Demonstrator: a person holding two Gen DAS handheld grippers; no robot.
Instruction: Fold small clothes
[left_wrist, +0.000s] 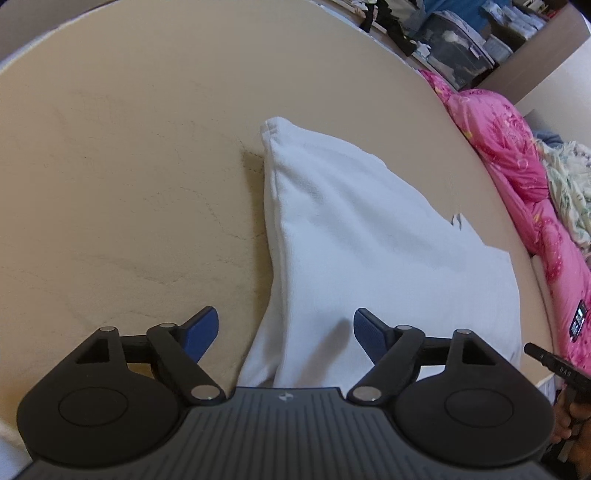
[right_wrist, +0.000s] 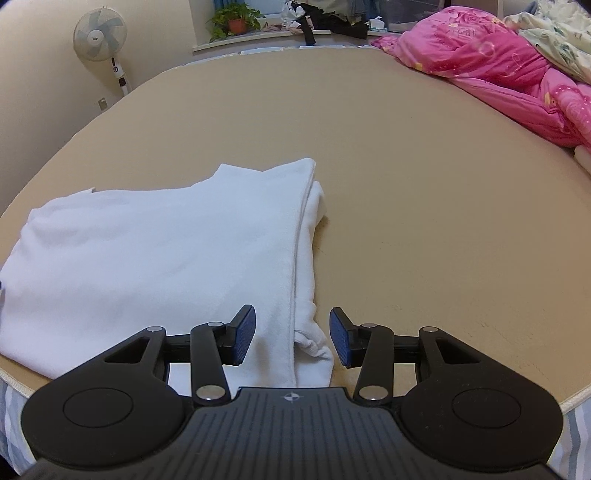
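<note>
White garment (right_wrist: 159, 254) folded on the tan bed (right_wrist: 406, 184), lower left in the right view.

Left gripper (left_wrist: 284, 332) and right gripper (right_wrist: 291, 339) both gape over its edge, gripping nothing. "DAS" reads on a black handle (left_wrist: 554, 363), lower right; pink quilt (right_wrist: 498, 70) beyond.

One folded white cotton garment (right_wrist: 159, 251) lies on one bed with a tan sheet (right_wrist: 406, 177). Two black handheld grippers are in view: the left gripper (left_wrist: 284, 336) and the right gripper (right_wrist: 292, 341), each with two blue-padded fingers. One bright pink patterned quilt (right_wrist: 498, 70) is bunched at the bed's far side, with one pale floral blanket (right_wrist: 554, 33) beside it. One white standing fan (right_wrist: 100, 35) is by the wall, and one green potted plant in an orange pot (right_wrist: 236, 18) sits on the windowsill.
</note>
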